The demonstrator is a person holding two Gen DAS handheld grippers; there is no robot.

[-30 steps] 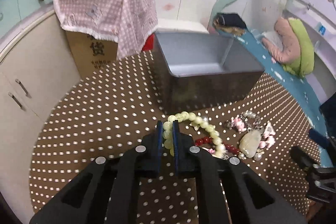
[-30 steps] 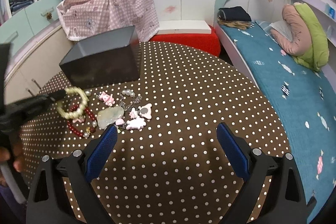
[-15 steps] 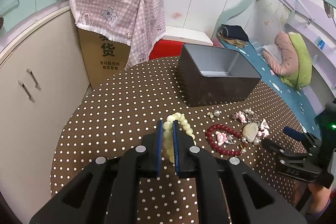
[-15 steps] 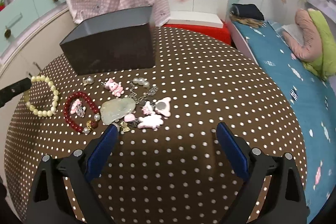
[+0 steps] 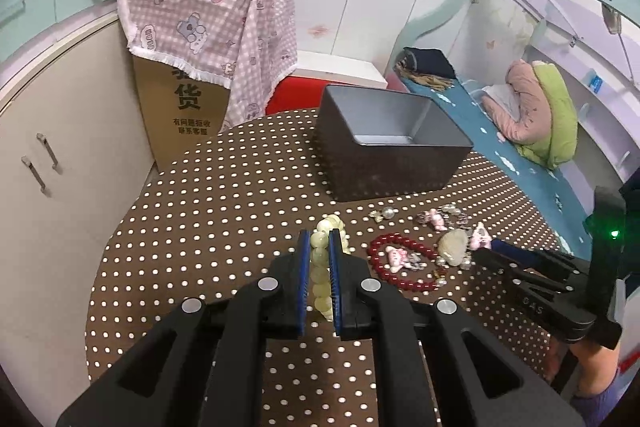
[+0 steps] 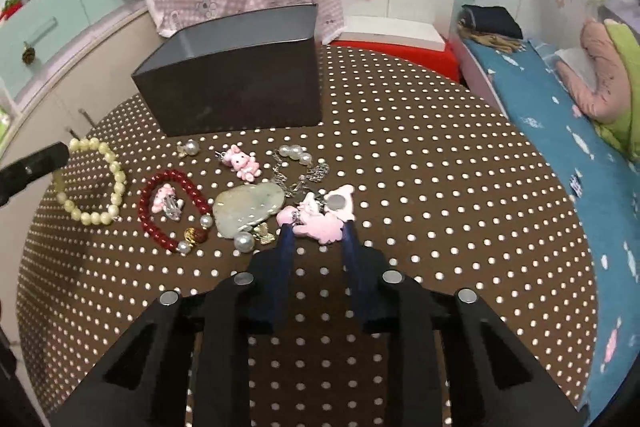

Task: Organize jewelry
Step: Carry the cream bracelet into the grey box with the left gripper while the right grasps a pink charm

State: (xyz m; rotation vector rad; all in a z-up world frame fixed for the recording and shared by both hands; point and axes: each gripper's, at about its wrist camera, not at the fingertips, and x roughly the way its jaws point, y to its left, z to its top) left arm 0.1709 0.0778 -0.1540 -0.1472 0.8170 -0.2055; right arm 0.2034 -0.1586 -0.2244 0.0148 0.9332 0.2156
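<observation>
Since the earlier frames the right gripper (image 6: 316, 227) has come down and narrowed from a wide spread until its blue fingers bracket the pink charm cluster (image 6: 322, 221) at the middle of its view, apparently not yet clamped; the left gripper (image 5: 320, 251), at lower centre of its own view, has drawn back from the grey box and stays clamped on the pale green bead bracelet (image 5: 322, 267), which loops out ahead of the fingers. Just beyond on the dotted brown worktop (image 6: 440, 187) lie a red bead bracelet (image 6: 172, 207), a flat pale stone pendant (image 6: 248, 207), loose pearls and a chain. These pieces look light, smooth and prone to slip; the strung bracelets are limp, so pinching across a few beads seems soundest, while the stiff charm probably wants gripping by its flat edges. Farthest back, upper centre, stands the open grey box (image 5: 384, 155).
</observation>
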